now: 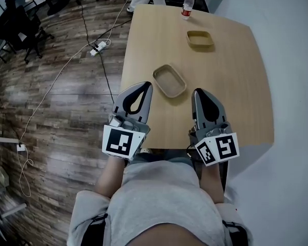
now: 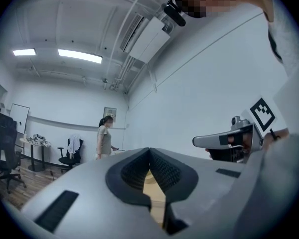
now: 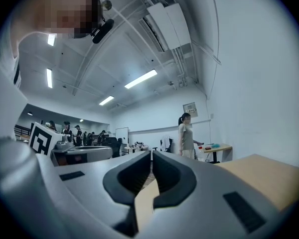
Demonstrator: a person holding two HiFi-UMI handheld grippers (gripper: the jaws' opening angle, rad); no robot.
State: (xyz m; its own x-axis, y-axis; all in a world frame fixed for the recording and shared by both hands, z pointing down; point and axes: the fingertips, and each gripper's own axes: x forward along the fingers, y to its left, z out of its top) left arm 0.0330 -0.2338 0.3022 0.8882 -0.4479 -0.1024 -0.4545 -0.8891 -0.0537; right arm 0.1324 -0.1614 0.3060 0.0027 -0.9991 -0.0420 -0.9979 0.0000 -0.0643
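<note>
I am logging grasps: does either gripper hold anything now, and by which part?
Nothing is held. The left gripper and the right gripper both have their jaws together, with nothing between them.

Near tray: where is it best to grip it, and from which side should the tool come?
Probably grip the near tray by its thin raised rim at the end nearest the person, one jaw inside and one outside, coming down from above. It lies flat, shallow and open side up, so only the rim offers a hold.
</note>
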